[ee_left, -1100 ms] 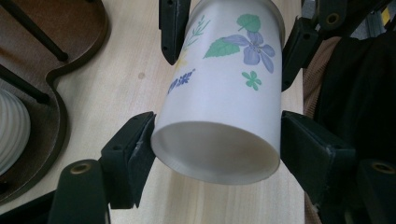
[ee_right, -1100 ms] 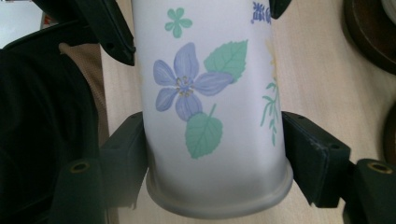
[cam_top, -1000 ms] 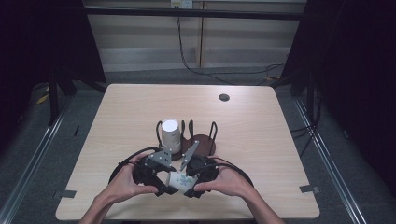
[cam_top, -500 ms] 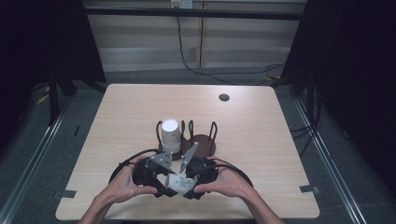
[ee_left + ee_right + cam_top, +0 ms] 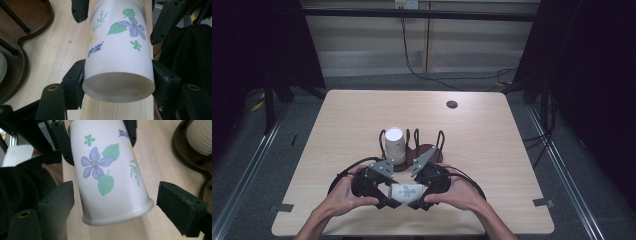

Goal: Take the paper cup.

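Note:
A white paper cup (image 5: pixel 407 191) printed with flowers lies level just above the table's near edge, between both grippers. My left gripper (image 5: pixel 117 82) is shut on its base end, a pad pressing on each side of the cup (image 5: pixel 117 45). My right gripper (image 5: pixel 115 205) has just been opening. Its jaws now stand open around the rolled rim end of the cup (image 5: pixel 105 165), with a gap on each side. In the high view the left gripper (image 5: pixel 393 198) and right gripper (image 5: pixel 418 199) face each other, each held by a hand.
Just behind the grippers stands a brown wooden rack (image 5: pixel 428 150) with black wire loops. A white ribbed cup (image 5: pixel 395 144) sits upturned in its left slot. A dark round grommet (image 5: pixel 452 104) is set in the table's far side. The table's front edge is close under the hands.
The right gripper's jaws have spread away from the cup, while the left gripper's jaws have closed onto it. Both hands have stayed almost where they were.

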`<action>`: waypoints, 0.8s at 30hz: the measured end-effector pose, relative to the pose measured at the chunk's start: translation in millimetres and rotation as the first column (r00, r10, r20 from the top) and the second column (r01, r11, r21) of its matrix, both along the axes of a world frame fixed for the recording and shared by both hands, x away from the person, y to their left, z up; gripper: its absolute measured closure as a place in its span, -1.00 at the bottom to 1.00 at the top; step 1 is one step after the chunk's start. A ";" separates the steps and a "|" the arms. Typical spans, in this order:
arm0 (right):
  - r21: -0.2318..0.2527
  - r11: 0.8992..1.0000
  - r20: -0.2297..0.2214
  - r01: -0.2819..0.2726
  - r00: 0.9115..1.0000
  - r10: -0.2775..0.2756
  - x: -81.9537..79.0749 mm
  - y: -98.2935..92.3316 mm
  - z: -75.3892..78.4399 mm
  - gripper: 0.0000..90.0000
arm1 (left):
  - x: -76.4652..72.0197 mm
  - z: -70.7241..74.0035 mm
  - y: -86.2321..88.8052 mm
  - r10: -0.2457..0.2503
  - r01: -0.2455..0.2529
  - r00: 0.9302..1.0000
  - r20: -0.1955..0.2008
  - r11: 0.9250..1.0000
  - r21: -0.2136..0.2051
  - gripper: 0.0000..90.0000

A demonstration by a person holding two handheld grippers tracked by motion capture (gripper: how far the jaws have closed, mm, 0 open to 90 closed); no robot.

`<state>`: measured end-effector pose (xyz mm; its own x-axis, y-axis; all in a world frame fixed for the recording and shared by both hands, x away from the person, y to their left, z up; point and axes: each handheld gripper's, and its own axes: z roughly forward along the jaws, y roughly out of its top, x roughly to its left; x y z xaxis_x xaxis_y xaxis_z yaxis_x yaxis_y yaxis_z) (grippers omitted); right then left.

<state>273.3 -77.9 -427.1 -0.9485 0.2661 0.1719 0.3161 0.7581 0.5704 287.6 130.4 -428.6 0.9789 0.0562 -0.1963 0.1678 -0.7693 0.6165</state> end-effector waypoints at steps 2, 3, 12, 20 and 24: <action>0.049 0.998 -0.007 0.035 0.999 -0.034 0.8 -7.3 0.5 -0.69 | 0.2 -0.1 2.0 0.016 -0.017 1.000 -0.008 1.000 -0.010 -0.18; 0.049 0.998 -0.007 0.035 0.999 -0.034 0.8 -7.3 0.5 -0.69 | 0.6 0.0 3.0 0.019 -0.019 1.000 -0.019 1.000 -0.016 -0.18; 0.191 0.975 0.000 0.115 0.993 -0.118 -0.8 -27.1 6.5 -0.69 | 1.4 2.8 9.7 0.048 -0.049 0.999 -0.012 0.997 -0.059 -0.18; 0.292 0.944 0.010 0.152 0.987 -0.162 -5.1 -42.0 6.4 -0.69 | 4.2 9.3 17.7 0.067 -0.066 0.998 0.005 0.992 -0.107 -0.18; 0.323 0.931 0.014 0.167 0.983 -0.181 -7.1 -47.2 5.5 -0.70 | 5.1 12.0 21.3 0.093 -0.090 0.996 0.015 0.986 -0.140 -0.18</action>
<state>266.2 -125.1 -421.6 -0.9004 0.3658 0.2358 0.3971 0.4689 0.7889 292.7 151.7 -416.7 0.9751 0.1191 -0.1872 0.2187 -0.6582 0.7204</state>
